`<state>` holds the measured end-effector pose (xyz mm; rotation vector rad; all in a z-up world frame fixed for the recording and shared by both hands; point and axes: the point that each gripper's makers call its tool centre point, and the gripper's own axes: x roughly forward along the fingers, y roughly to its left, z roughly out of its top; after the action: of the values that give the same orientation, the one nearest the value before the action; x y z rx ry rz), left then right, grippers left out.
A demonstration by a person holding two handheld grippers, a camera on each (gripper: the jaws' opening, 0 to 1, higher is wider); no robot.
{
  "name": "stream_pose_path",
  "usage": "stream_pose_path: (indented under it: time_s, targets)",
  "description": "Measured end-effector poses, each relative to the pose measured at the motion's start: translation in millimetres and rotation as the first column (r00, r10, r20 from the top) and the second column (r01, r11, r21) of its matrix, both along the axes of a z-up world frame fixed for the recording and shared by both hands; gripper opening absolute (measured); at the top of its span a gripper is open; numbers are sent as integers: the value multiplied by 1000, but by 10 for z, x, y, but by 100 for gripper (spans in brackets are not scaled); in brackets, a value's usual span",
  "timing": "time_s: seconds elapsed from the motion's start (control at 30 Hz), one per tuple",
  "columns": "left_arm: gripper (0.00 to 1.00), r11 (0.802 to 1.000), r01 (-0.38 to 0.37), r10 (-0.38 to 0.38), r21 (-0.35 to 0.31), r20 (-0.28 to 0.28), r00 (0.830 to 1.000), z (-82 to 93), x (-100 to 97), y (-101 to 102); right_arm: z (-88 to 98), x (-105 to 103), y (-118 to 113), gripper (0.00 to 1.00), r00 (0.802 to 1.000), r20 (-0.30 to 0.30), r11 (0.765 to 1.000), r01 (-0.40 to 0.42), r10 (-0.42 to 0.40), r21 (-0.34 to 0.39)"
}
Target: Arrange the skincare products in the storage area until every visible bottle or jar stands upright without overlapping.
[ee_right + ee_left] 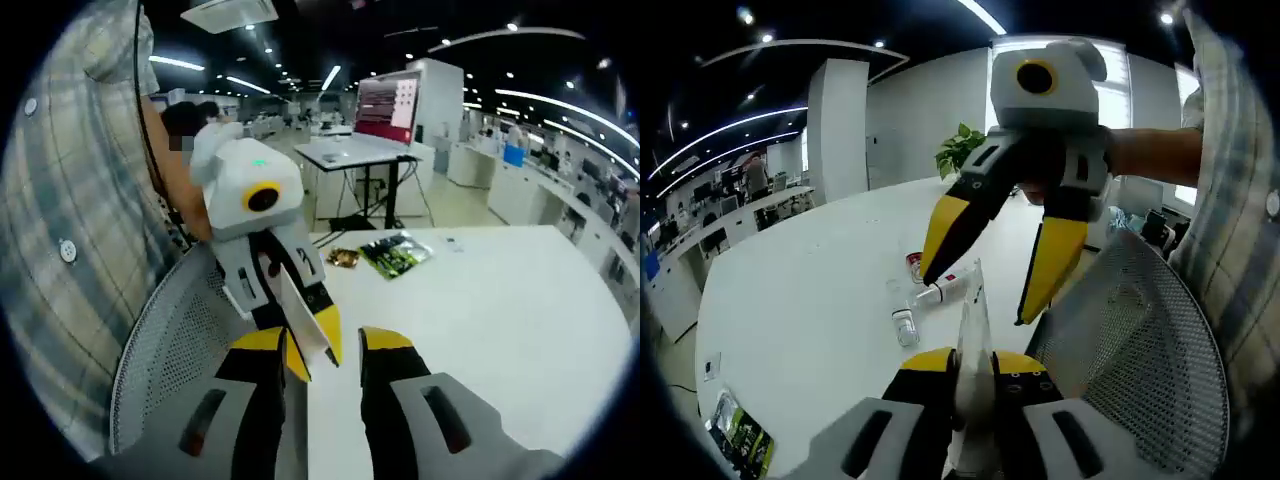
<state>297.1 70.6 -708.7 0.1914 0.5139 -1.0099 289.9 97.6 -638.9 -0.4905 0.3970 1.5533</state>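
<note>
Left gripper view shows your left tongs (975,365) clenched on a thin, flat, pale strip (971,320) that stands up between the jaws just beside the mesh chair (1140,350). It looks like a sachet or the crimped end of a tube, but I cannot tell which. Your right tongs (976,300) hang released above it, jaws spread wide on either side of the strip's top, touching nothing.

Beyond the mesh chair, out on the white desk (810,290), sit three small skincare containers close together: a red-capped jar (913,264), a clear bottle (933,292) lying on its side, and a small clear jar (904,328) nearest you. The bottle, at least, is not upright yet.

The strip is probably very light and floppy, so it will likely bend or slide if you pinch only its edge. Take it low, close to where the left tongs already grip, and squeeze across the flat faces. The bottle and jars look hard, smooth and light, so they are apt to roll or skid. I'd take each across its body near the middle, not by the cap, and set it down gently.

Right gripper view shows a green packet (395,255) lying on the desk, well apart from the mesh chair.
</note>
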Motion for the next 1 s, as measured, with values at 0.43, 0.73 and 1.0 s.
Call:
stream_pose_path:
  time_s: [0.43, 0.73, 1.0]
  targets:
    - [13, 997, 60, -62, 45, 58, 996, -3, -84, -30, -328, -173, 68, 9, 971, 40, 934, -216, 237, -286]
    - [15, 992, 97, -107, 86, 121, 987, -22, -121, -49, -376, -207, 62, 5, 968, 42, 918, -219, 247, -330]
    - [24, 992, 30, -44, 121, 119, 992, -76, -18, 8, -335, -57, -3, 1, 977, 89, 920, -150, 195, -363]
